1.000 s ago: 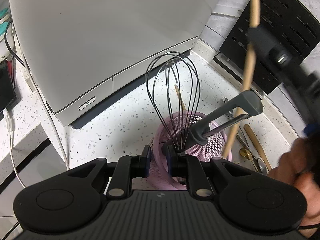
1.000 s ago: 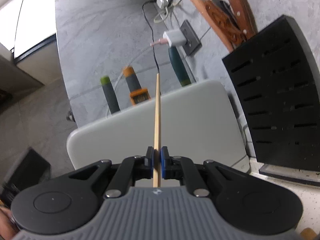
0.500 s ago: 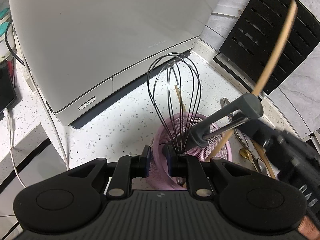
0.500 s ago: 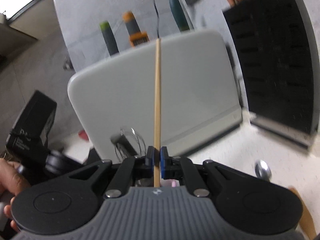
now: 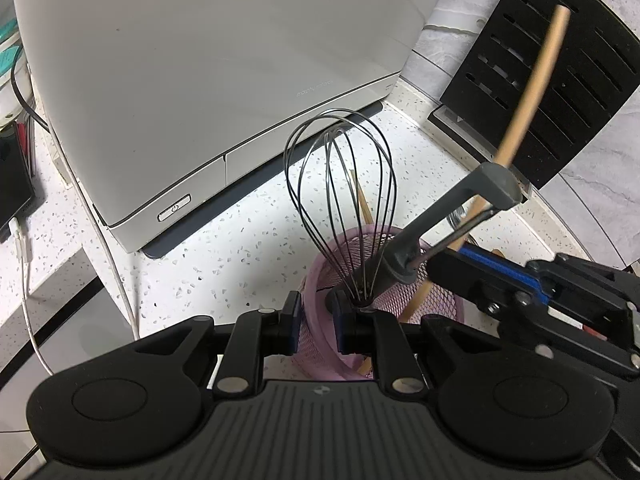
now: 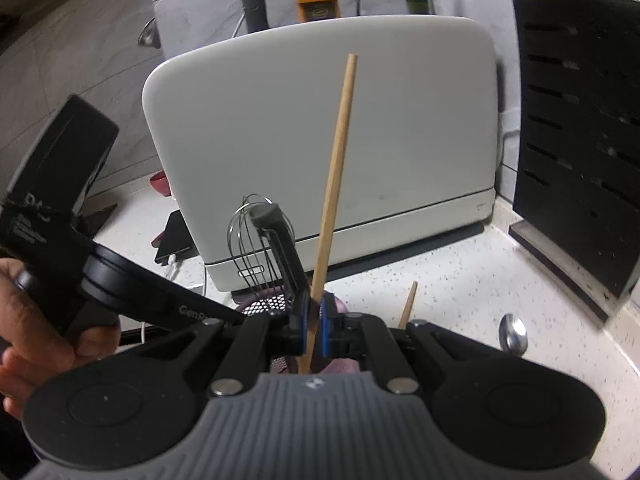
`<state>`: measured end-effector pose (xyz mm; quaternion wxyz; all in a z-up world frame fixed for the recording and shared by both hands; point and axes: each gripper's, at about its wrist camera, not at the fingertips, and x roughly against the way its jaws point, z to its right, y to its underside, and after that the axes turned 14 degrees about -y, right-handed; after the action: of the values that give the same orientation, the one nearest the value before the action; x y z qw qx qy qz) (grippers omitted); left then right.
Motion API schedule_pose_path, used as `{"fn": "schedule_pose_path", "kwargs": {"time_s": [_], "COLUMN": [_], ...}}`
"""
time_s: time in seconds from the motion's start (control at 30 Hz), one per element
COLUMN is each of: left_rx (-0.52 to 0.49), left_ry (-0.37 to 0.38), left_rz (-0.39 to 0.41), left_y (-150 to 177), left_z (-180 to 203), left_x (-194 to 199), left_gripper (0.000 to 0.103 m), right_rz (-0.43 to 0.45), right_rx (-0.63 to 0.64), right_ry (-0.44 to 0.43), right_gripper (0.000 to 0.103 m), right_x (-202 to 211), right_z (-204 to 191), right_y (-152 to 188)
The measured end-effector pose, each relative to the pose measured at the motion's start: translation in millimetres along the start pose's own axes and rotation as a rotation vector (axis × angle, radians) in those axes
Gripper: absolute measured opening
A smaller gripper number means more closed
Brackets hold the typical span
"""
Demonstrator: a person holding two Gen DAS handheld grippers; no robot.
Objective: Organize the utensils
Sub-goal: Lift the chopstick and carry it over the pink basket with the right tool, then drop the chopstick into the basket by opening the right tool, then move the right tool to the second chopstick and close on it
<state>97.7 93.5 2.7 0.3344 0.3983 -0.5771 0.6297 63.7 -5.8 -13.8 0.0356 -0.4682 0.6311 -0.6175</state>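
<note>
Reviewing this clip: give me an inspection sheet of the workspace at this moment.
Surface: white speckled counter.
Job's things: pink mesh holder containing whisk, grey-handled utensil and a wooden stick; chopstick angled into it; spoon on the counter.
Clutter: phone.
Grippers: left gripper clamps the holder's rim; right gripper open around the chopstick, a gap on the right side.
Cables: white cable on the counter.
Surroundings: white appliance, black knife block.

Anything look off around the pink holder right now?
Nothing spilled or broken. The chopstick leans steeply in the pink mesh holder, right gripper loose around it. A spoon lies on the counter, not yet stored.
</note>
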Motion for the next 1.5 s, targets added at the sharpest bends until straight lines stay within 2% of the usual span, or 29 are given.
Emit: {"fn": "schedule_pose_path", "kwargs": {"time_s": [0.1,0.2,0.43,0.57,0.83,1.0,1.07,1.17,1.33,1.5], "left_rx": [0.0,0.001,0.003,0.002,0.005,0.006,0.006,0.006,0.01,0.019], "left_ry": [0.005,0.006,0.007,0.005,0.009,0.013,0.015,0.017,0.018,0.006], "left_rz": [-0.002,-0.002,-0.002,-0.001,-0.001,-0.001,-0.001,-0.001,0.004,0.008], "left_y": [0,0,-1,0,0,-1,-1,-1,0,-1], "left_z": [-1,-1,-1,0,-1,-2,-2,-3,-5,-10], "left_x": [0,0,0,0,0,0,0,0,1,1], "left_gripper": [0.017,0.017,0.017,0.017,0.017,0.017,0.017,0.017,0.017,0.016], "right_rz": [0.026,0.064,-0.046,-0.073,-0.011,-0.004,-0.034,-0.124,-0.233,-0.284], "right_rx": [-0.014,0.002,0.028,0.04,-0.007,-0.097,-0.129,-0.162,-0.174,-0.124], "right_ry": [0.025,0.012,-0.046,-0.05,-0.051,0.004,0.052,0.104,0.117,0.134], "right_gripper": [0.002,0.002,0.003,0.011,0.016,0.018,0.018,0.018,0.018,0.017], "right_x": [-1,3,-6,-8,14,19,13,-3,-37,-63], "right_z": [4,4,0,-2,13,42,54,69,77,70], "right_y": [-2,-5,-4,-2,-14,-17,-14,-4,11,10]}}
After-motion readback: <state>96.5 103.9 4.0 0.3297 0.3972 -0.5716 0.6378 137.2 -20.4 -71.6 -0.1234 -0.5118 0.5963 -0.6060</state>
